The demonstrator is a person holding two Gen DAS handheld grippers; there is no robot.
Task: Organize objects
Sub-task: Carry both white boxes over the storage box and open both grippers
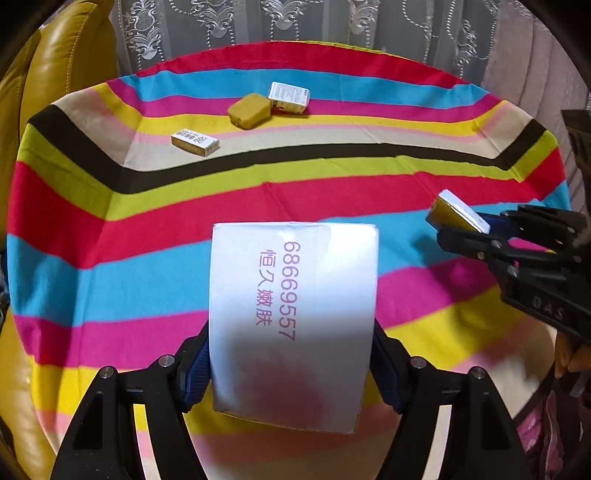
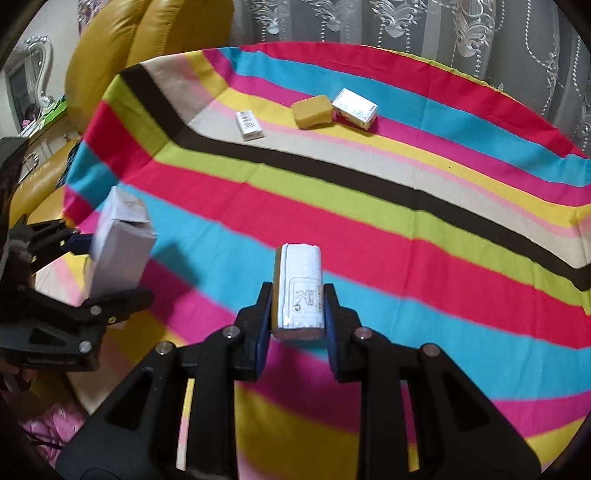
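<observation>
Left wrist view: the large white box, printed with pink digits and characters, is clamped between the blue pads of the left gripper and held clear above the striped cloth.
Right wrist view: a small white-and-yellow box is pinched upright by the right gripper; the jaws are clenched on its two sides.
Cross-check: the right gripper is seen at the right edge of the left view; the left gripper with its box is seen at the left edge of the right view, the two well apart.
Far side of cloth: a yellow block is seen touching a white carton.
Flat small box: lying alone on the beige stripe, near the block.
Background: yellow leather seat, lace curtain.
</observation>
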